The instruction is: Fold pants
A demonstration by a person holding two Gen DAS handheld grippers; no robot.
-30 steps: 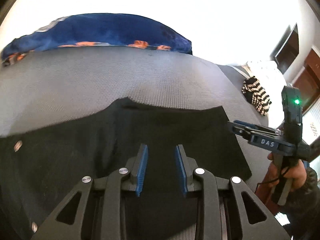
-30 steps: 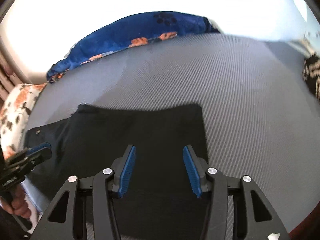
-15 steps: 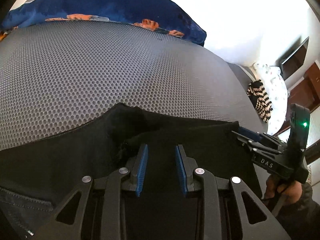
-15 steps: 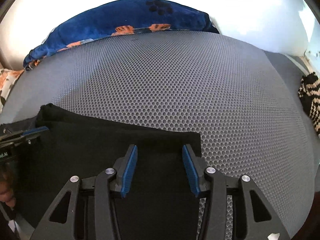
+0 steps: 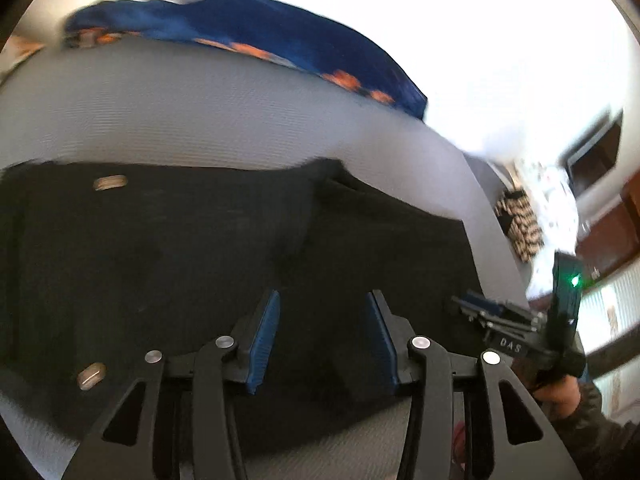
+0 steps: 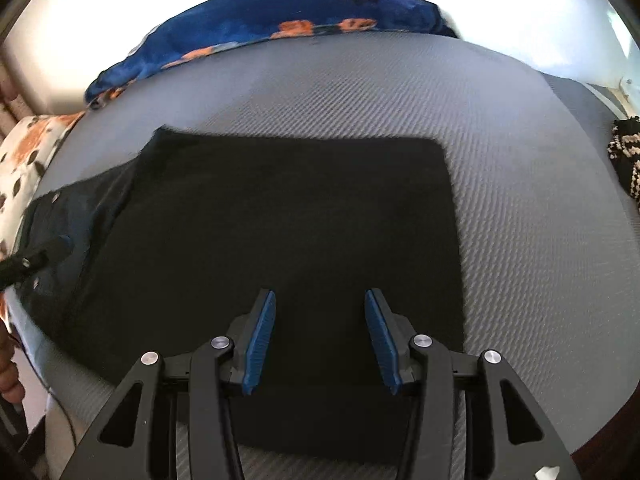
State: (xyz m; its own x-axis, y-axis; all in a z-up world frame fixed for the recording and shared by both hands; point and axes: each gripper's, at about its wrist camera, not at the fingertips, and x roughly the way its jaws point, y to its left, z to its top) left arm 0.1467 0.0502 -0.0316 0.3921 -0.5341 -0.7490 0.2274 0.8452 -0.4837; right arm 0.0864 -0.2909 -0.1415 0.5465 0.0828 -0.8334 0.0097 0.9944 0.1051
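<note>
Black pants (image 5: 200, 260) lie folded on the grey mesh mattress (image 5: 200, 120); two metal buttons (image 5: 110, 182) show at their left end. My left gripper (image 5: 322, 296) hovers over the cloth with its jaws opening and nothing pinched between the blue pads. In the right wrist view the pants (image 6: 300, 220) form a neat dark rectangle. My right gripper (image 6: 319, 296) hangs open above their near edge and grips nothing. Each gripper shows in the other's view: the right gripper (image 5: 472, 304) at the pants' right edge, the left gripper (image 6: 40, 254) at their left end.
A blue blanket (image 6: 280, 20) with orange patches lies along the far edge of the mattress (image 6: 520, 200). A black-and-white striped cloth (image 6: 628, 160) sits at the right, a floral pillow (image 6: 28, 152) at the left. A hand (image 5: 560, 392) holds the right gripper's handle.
The left gripper's jaws have spread wider, and its view has swung left to show the buttoned end. The right gripper has drawn back, so more of the folded pants shows.
</note>
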